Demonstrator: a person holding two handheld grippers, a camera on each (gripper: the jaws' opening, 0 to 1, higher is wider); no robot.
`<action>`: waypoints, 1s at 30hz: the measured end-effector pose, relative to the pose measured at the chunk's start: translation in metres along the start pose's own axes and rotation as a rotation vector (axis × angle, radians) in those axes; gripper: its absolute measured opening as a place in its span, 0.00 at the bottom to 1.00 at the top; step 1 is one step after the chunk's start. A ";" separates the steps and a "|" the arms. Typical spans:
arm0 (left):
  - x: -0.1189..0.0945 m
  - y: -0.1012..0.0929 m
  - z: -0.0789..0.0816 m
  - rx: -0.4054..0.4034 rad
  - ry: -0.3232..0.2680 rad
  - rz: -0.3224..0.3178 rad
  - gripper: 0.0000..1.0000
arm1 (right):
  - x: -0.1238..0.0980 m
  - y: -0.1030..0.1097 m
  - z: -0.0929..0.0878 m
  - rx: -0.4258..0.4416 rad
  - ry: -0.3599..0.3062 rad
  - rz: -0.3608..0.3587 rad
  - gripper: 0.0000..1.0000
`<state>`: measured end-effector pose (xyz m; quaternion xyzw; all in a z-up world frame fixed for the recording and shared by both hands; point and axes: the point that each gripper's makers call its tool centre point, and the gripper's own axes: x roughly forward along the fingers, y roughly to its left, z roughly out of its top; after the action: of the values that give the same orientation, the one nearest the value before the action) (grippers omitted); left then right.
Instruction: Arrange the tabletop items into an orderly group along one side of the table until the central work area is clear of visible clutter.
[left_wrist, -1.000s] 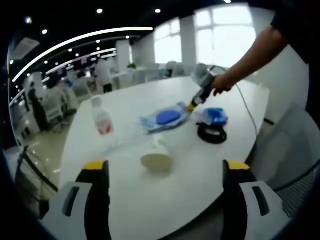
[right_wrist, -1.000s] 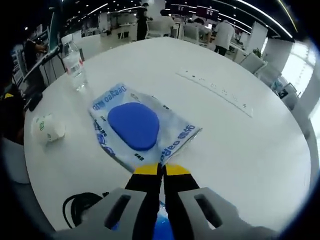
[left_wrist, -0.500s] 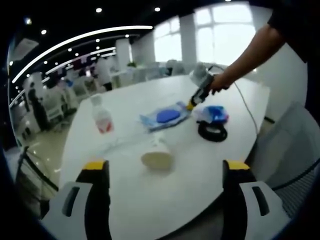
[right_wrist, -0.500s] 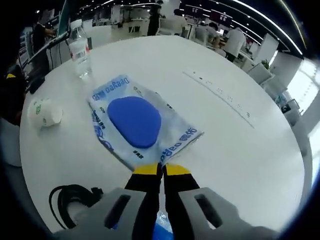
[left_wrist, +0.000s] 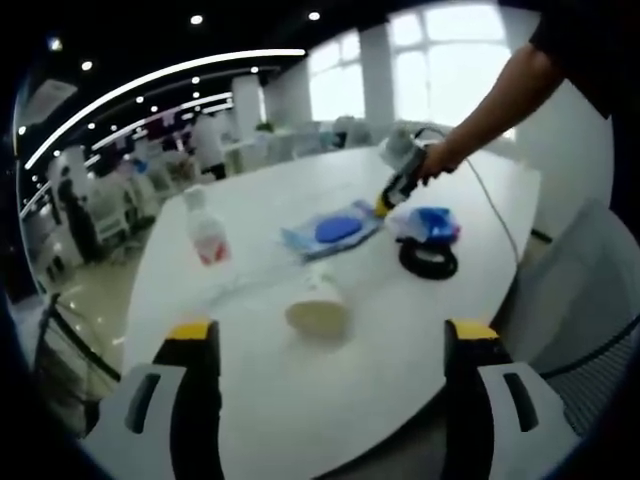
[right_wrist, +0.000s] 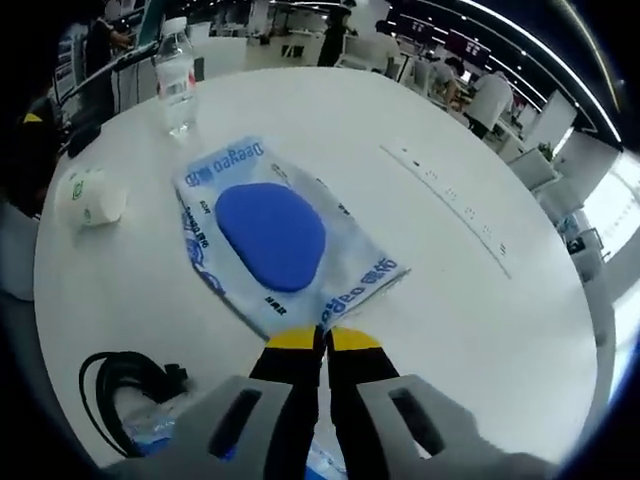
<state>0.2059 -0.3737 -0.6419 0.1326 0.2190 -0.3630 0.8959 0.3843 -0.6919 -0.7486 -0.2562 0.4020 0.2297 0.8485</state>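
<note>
A clear packet with blue print and a blue pad inside (right_wrist: 270, 235) lies flat on the round white table (right_wrist: 430, 290). My right gripper (right_wrist: 322, 335) is shut on its near corner. In the left gripper view the same packet (left_wrist: 335, 230) lies mid-table, with the right gripper (left_wrist: 385, 208) at its edge in a person's hand (left_wrist: 435, 165). A paper cup (left_wrist: 317, 305) lies on its side ahead of my left gripper (left_wrist: 330, 332), which is open and holds nothing. A water bottle (left_wrist: 207, 235) stands upright to the left.
A coiled black cable (left_wrist: 428, 260) and a crumpled blue-and-white bag (left_wrist: 430, 225) sit near the table edge beside the right gripper. A long slot strip (right_wrist: 445, 190) crosses the table beyond the packet. A grey chair (left_wrist: 580, 300) stands at the right.
The right gripper stays shut on the packet's corner and its view has drawn back a little, showing more of the cable. The left gripper has not changed.
</note>
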 end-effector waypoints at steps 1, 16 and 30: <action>0.000 0.000 0.000 -0.001 -0.001 0.001 0.89 | 0.000 0.000 0.000 -0.004 0.001 0.001 0.00; -0.001 0.003 -0.001 0.010 0.006 0.014 0.88 | 0.003 -0.001 0.001 -0.027 0.007 0.000 0.00; -0.001 0.001 -0.001 0.024 0.006 0.007 0.88 | -0.005 0.002 -0.009 -0.019 0.013 -0.004 0.01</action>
<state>0.2061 -0.3724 -0.6421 0.1454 0.2170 -0.3622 0.8948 0.3751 -0.6972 -0.7502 -0.2664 0.4050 0.2300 0.8439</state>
